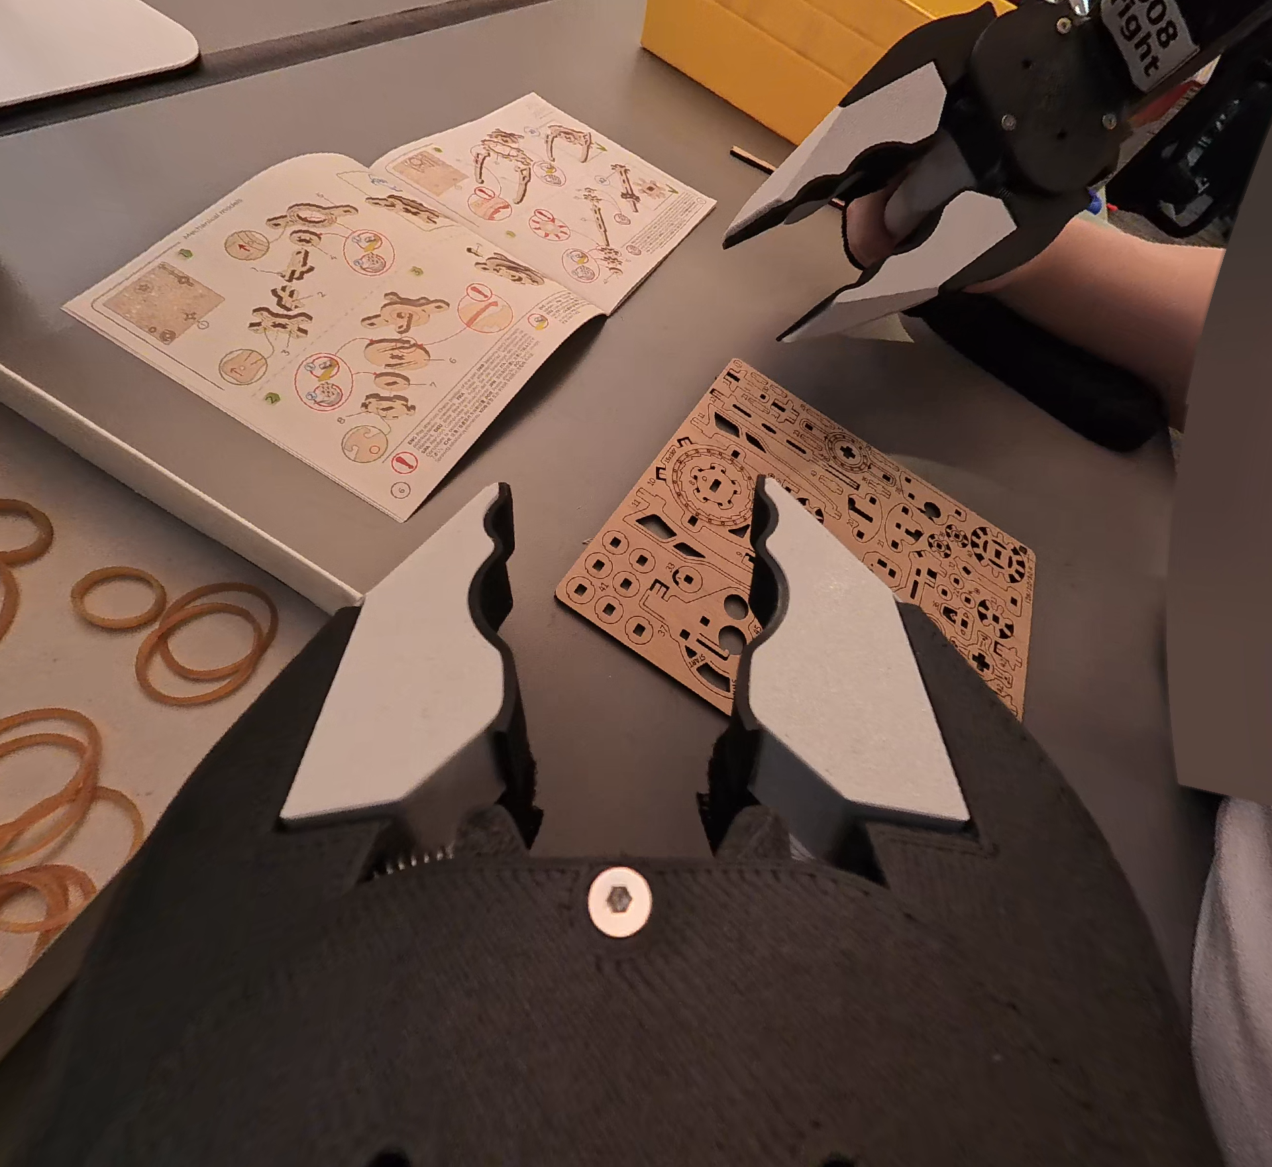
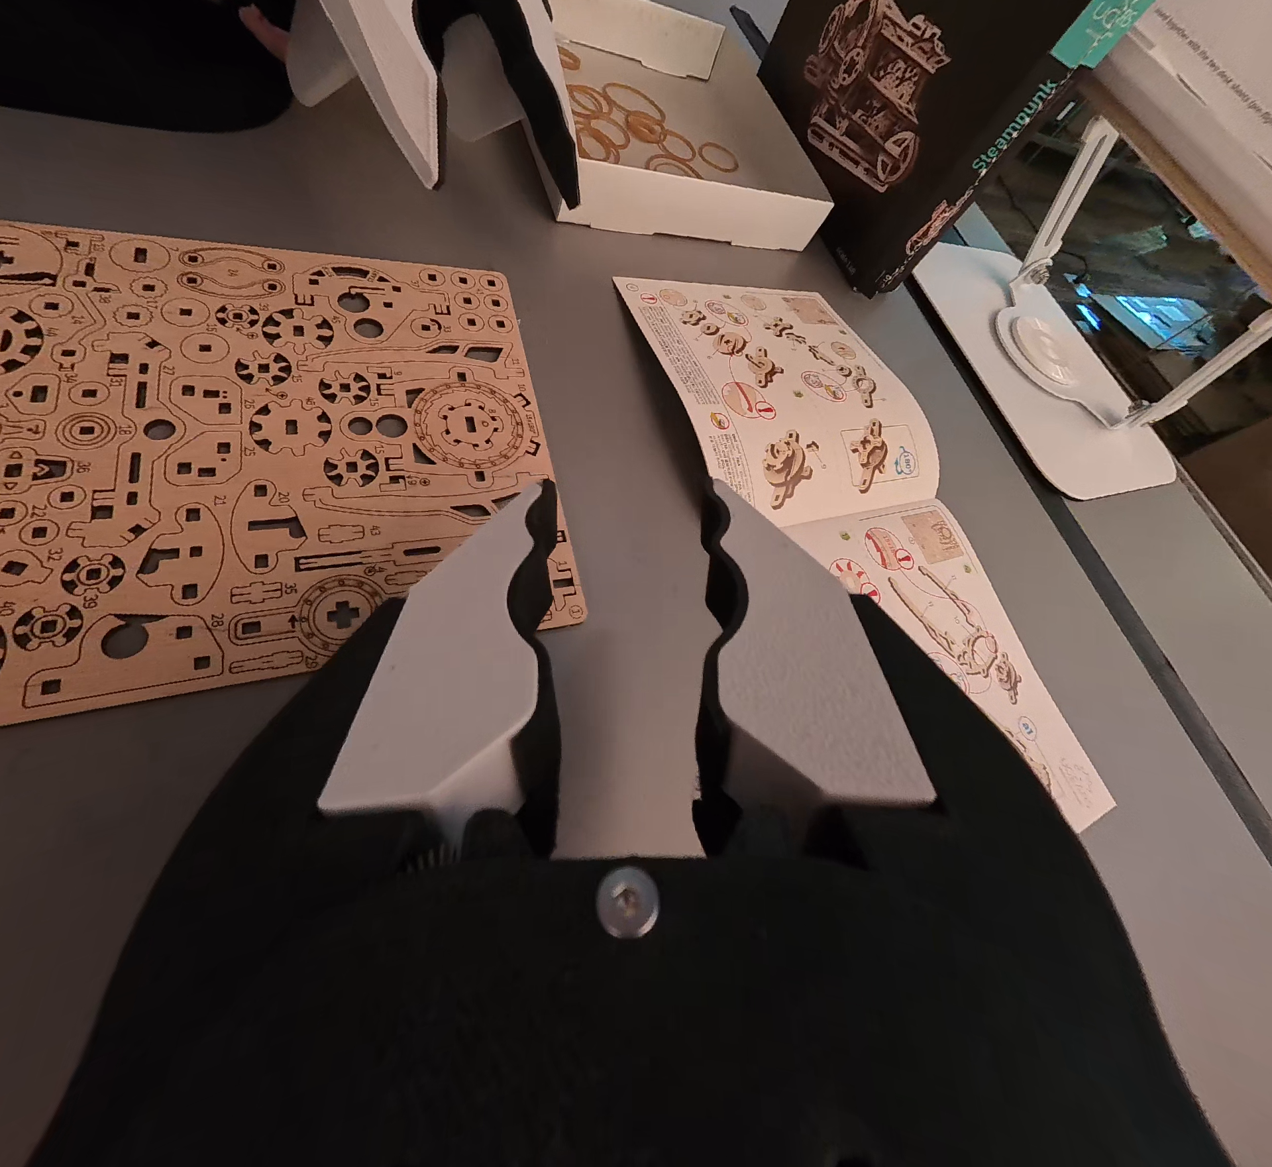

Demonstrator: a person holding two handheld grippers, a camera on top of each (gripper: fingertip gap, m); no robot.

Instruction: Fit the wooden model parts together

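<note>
**Kid:** Grippers first, what are they doing?

**Helper:** Left grey-and-black gripper has its two fingers wide apart and nothing between them. Right grey-and-black gripper is the same, fingers apart and holding nothing.

**Kid:** Where are the wooden bits?

**Helper:** All in the flat tan wooden sheet of cut-out model parts. It lies flat on the grey table, and no part looks popped out yet.

**Kid:** Which gripper is closer to it?

**Helper:** Both are near. In the left wrist view the sheet sits just ahead and a bit to the right, with one fingertip over its edge. For the right gripper the sheet is ahead and to the left, and its long side runs across, left to right.

**Kid:** What is on the other side?

**Helper:** Open white paper instruction booklet, just beside the sheet. I think a part must be pushed out of the sheet first
</note>
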